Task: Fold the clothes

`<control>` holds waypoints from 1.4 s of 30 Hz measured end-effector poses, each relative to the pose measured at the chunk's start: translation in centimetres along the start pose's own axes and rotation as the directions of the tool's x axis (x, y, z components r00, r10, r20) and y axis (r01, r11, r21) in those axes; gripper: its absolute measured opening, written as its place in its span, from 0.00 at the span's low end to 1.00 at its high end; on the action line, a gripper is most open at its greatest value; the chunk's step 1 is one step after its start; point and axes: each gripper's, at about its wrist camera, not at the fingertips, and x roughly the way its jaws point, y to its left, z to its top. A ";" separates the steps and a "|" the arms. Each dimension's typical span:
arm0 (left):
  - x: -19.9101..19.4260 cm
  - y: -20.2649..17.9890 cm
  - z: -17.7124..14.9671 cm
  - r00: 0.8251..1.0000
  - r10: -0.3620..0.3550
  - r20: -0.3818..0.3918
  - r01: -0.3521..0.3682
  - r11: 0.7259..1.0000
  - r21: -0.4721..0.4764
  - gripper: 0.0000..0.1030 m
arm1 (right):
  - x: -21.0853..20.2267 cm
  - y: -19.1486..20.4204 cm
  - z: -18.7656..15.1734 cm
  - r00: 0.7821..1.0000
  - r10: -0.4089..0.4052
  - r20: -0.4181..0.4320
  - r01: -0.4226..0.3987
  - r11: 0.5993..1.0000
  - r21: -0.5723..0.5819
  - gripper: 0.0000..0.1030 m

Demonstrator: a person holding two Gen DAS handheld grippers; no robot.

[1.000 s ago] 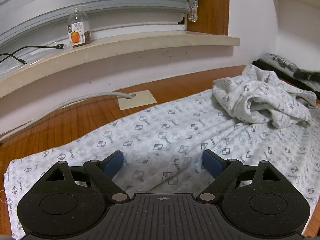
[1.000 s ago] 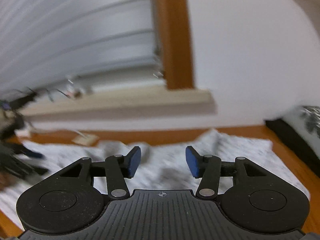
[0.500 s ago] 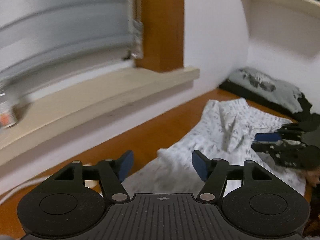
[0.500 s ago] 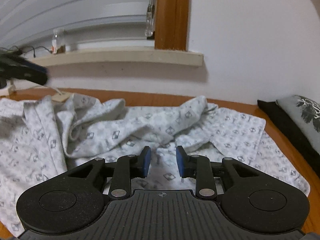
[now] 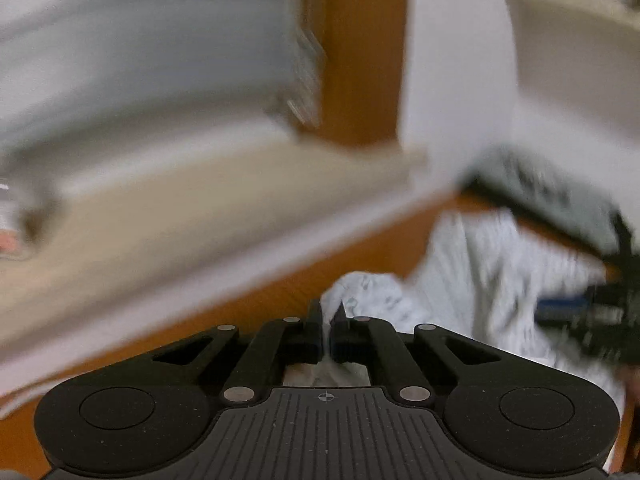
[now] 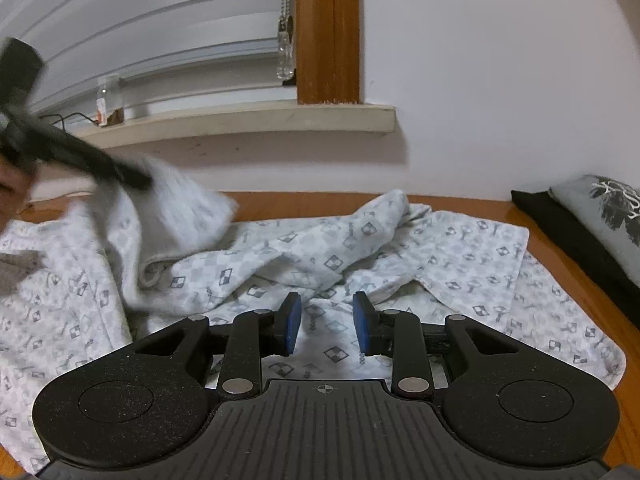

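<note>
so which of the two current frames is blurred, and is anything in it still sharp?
Left wrist view: heavy motion blur over the window sill and wall; only the left gripper, shut on a fold of the patterned garment, stays sharp. Right wrist view: mostly crisp, garment print readable, right gripper open; only the left gripper and the cloth it lifts are smeared.

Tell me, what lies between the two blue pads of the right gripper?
Only the patterned garment, lying on the wooden surface below the right gripper. Its jaws stand open and nothing is pinched between them. The right wrist view shows this.
</note>
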 end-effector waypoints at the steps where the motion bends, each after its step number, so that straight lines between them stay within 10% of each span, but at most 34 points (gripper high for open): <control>1: -2.1 1.0 0.2 0.999 0.017 0.051 -0.015 0.999 -0.033 0.04 | 0.0 0.0 0.0 1.000 -0.001 0.002 0.001 1.000 0.004 0.29; 6: -8.6 4.7 -2.0 0.992 0.089 0.092 -0.081 0.993 -0.089 0.07 | -0.1 0.0 0.0 1.000 -0.011 0.009 0.011 1.000 0.012 0.30; 10: -9.4 7.4 -5.3 0.990 0.144 0.004 -0.142 0.981 -0.130 0.34 | -0.1 0.0 0.0 1.000 -0.022 0.008 0.022 1.000 0.008 0.31; 31: -10.1 11.3 -10.6 0.978 0.196 -0.071 -0.206 0.959 -0.193 0.41 | -0.2 1.5 0.3 0.999 -0.048 0.018 0.050 0.996 -0.072 0.37; 37: -10.3 11.1 -11.2 0.978 0.194 -0.074 -0.205 0.959 -0.193 0.41 | 0.3 8.1 2.5 0.991 0.133 0.026 -0.128 0.980 -0.155 0.37; 42: -10.5 10.6 -11.7 0.979 0.189 -0.075 -0.200 0.961 -0.191 0.41 | 1.5 16.2 4.7 0.940 0.340 -0.005 -0.330 0.909 -0.256 0.37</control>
